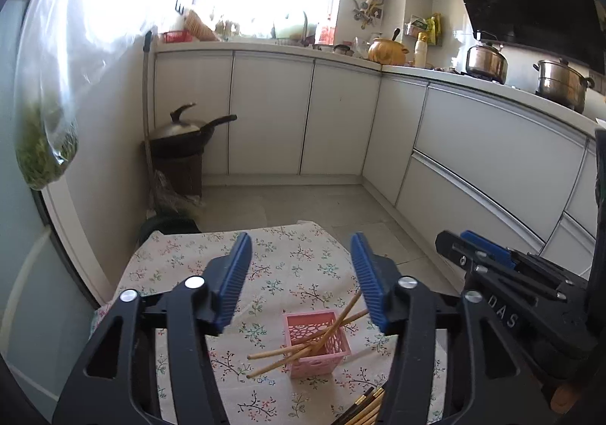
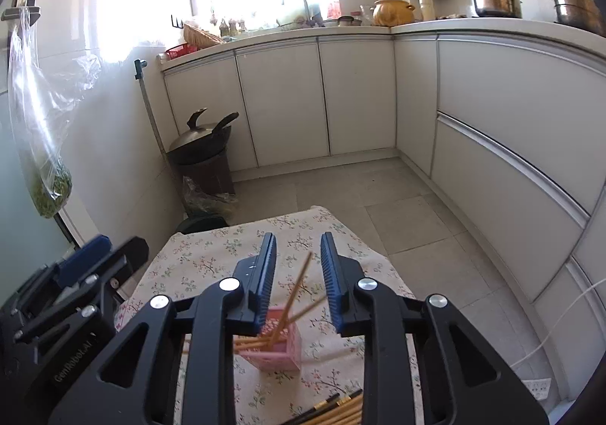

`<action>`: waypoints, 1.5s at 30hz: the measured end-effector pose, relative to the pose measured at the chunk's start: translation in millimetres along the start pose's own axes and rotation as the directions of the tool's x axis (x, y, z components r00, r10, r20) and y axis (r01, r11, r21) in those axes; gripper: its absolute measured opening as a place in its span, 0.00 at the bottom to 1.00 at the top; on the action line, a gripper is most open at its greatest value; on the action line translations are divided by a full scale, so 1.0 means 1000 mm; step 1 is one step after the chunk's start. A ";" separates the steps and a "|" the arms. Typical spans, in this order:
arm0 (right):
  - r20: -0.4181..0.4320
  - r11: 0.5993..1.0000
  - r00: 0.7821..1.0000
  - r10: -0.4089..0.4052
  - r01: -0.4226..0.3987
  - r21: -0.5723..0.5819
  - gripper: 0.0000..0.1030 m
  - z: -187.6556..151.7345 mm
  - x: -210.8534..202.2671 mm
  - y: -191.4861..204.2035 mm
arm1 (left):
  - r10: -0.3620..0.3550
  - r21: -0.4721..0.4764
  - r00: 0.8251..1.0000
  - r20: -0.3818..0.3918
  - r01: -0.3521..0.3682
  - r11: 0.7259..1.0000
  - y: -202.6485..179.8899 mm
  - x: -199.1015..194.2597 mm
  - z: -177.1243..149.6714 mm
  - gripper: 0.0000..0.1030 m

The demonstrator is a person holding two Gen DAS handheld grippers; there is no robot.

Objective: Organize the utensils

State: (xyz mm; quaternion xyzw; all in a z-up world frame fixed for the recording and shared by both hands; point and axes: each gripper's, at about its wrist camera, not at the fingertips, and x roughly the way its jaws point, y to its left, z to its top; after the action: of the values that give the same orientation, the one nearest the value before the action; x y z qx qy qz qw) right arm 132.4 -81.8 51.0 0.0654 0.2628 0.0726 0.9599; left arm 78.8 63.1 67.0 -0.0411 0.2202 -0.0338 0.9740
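Observation:
A pink perforated holder stands on the floral tablecloth, with several wooden chopsticks leaning out of it. My left gripper hangs above and behind the holder, jaws open, nothing between them. In the right wrist view the same pink holder sits below my right gripper, whose jaws stand apart; chopsticks stick up in the gap without touching the pads. More chopsticks with dark ends lie loose on the cloth at the near edge.
The small table ends at a tiled floor. White cabinets run along the back and right. A wok on a dark bin stands at the left wall, and a plastic bag of greens hangs nearby.

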 end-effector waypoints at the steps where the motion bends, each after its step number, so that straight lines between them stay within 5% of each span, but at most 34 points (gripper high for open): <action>1: 0.004 1.000 1.000 -0.008 0.008 -0.002 0.28 -0.003 -0.004 -0.003 | 0.004 0.011 1.000 0.002 -0.004 1.000 -0.003 -0.003 -0.002 0.54; 19: 0.028 0.987 0.990 -0.140 0.137 0.082 0.71 -0.064 -0.055 -0.050 | 0.052 0.073 0.998 -0.019 -0.051 0.996 -0.035 -0.029 -0.047 0.77; 30: -0.004 0.978 0.986 -0.167 0.167 0.124 0.86 -0.096 -0.072 -0.065 | 0.056 0.071 0.998 -0.041 -0.053 0.996 -0.041 -0.047 -0.074 0.92; 45: -0.084 0.968 0.978 -0.190 0.201 0.153 0.94 -0.130 -0.084 -0.084 | 0.061 0.092 0.990 -0.124 -0.050 0.994 -0.045 -0.052 -0.103 0.93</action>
State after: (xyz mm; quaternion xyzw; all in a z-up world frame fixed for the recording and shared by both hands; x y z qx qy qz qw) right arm 3.1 -167.8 -32.8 0.1136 0.3057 -0.0413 0.9444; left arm -14.3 15.5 1.1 0.0107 0.2811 -0.0191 0.9594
